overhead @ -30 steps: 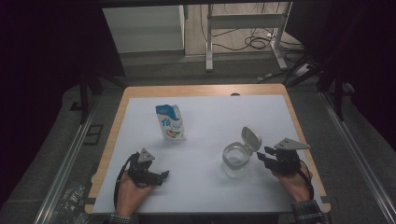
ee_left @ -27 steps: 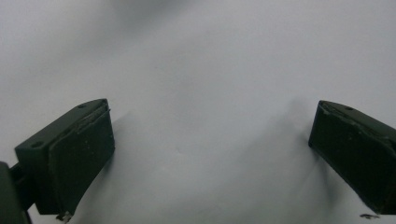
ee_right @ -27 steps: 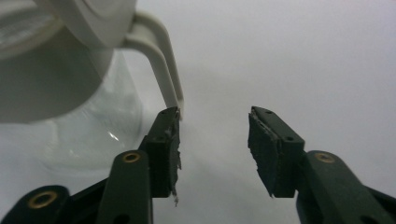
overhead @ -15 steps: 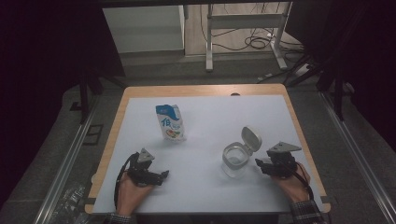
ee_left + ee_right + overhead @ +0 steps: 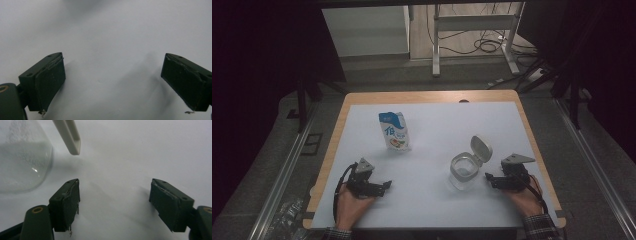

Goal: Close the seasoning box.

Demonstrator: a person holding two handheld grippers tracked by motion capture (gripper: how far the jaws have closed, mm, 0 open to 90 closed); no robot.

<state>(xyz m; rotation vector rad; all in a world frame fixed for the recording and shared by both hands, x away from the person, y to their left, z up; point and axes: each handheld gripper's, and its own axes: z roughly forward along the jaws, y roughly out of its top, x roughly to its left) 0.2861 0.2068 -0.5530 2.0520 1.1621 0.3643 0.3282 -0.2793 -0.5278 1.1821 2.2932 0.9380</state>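
1. A clear jar point(image 5: 463, 169) with its hinged lid point(image 5: 481, 148) flipped up is seen on the white table point(image 5: 437, 125), right of centre near the front edge.
2. The right gripper point(image 5: 490, 179) is held just beside the jar; its jaws have just been opening, are spread wide, and nothing is gripped.
3. The left gripper point(image 5: 385, 187) is rested well apart at the front left, jaws parted over bare table, released.
4. A carton point(image 5: 394, 131) is stood farther back.

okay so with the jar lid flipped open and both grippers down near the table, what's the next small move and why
Probably the left gripper reaches forward for the carton. The jar stands with its lid up, the right gripper has just been opening with nothing between its jaws, and the carton stands untouched.
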